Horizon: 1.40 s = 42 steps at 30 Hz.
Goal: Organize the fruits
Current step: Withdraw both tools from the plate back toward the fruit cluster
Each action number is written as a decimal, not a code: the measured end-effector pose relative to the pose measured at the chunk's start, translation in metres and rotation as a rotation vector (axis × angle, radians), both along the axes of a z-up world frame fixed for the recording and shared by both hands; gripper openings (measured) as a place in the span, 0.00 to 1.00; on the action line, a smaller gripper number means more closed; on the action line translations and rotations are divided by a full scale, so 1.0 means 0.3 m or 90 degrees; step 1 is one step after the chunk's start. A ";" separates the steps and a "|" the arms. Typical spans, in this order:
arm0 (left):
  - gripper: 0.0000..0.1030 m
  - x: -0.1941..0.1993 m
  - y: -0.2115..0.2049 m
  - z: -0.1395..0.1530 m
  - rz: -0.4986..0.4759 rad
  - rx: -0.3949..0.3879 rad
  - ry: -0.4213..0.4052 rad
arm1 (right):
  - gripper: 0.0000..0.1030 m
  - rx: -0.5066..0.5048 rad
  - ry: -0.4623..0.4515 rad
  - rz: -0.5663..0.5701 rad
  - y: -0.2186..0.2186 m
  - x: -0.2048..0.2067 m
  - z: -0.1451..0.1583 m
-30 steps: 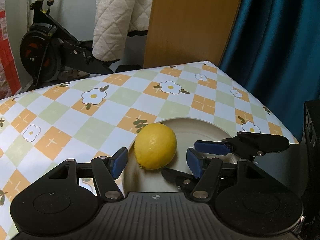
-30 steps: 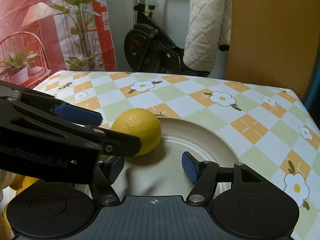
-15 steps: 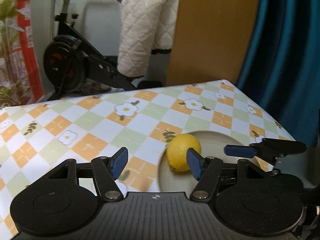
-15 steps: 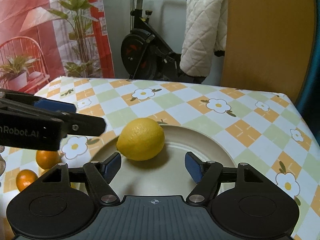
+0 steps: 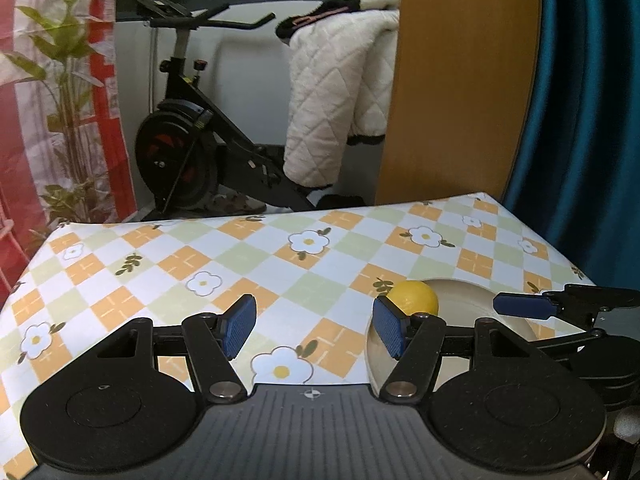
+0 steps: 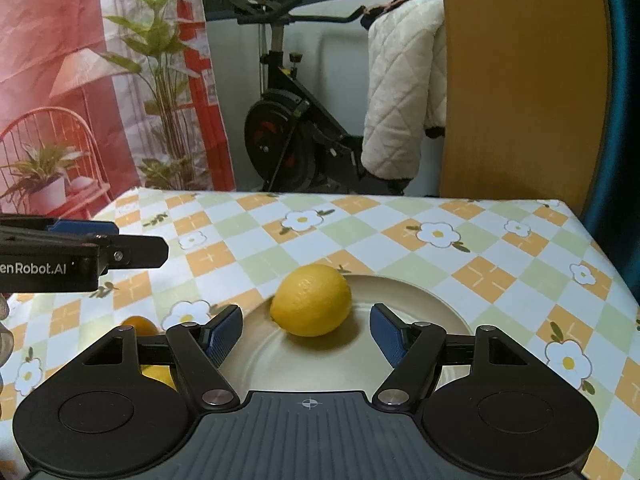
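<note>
The left gripper is held above the tablecloth with its 2 blue pads spread apart, and nothing is caught between them; only checked cloth and a printed flower are seen in the gap. Its right pad is lined up in front of the lemon in the left wrist view, but the fruit lies further off and is not touched.

The right gripper is likewise spread, its jaws having opened a little further within the last second before coming to rest. Its 2 pads are held over the near part of the plate, and the lemon is seen just beyond and between them, untouched by either pad.

The lemon is set on the left part of the cream plate, close to its far rim, with a shadow cast beneath it. The plate is placed on the table near the right side, on a cloth patterned with orange, green and white diamonds and white flowers.

In the right wrist view, an orange is seen on the cloth to the left of the plate, partly hidden by the gripper's left finger, and a bit of another yellow fruit is glimpsed below it.

Beyond the table, an exercise bike is parked, a white quilted blanket is draped beside it, and a wooden panel and a teal curtain are seen to the right.
</note>
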<state>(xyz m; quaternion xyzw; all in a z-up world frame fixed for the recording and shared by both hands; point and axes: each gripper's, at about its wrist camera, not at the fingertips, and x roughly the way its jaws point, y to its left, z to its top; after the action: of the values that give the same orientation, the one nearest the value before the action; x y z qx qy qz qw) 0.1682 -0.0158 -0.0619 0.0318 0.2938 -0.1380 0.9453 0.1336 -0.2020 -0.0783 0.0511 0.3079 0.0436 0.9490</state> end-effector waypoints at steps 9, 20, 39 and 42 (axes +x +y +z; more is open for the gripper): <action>0.65 -0.090 0.071 -0.021 0.030 -0.019 0.012 | 0.65 0.001 -0.007 0.011 0.050 -0.059 0.020; 0.65 -0.168 0.180 -0.054 0.071 -0.049 0.032 | 0.64 0.001 -0.009 0.037 0.116 -0.118 0.027; 0.60 -0.227 0.178 -0.089 0.046 -0.042 0.045 | 0.59 -0.007 0.019 0.068 0.170 -0.185 -0.013; 0.59 -0.230 0.179 -0.090 0.045 -0.043 0.045 | 0.57 -0.007 0.021 0.071 0.174 -0.192 -0.018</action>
<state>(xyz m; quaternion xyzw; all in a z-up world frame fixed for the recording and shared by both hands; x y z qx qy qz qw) 0.0992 0.0378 -0.0888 -0.0150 0.3231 -0.1154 0.9392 0.0761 -0.1498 -0.0836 0.0295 0.3260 0.0935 0.9403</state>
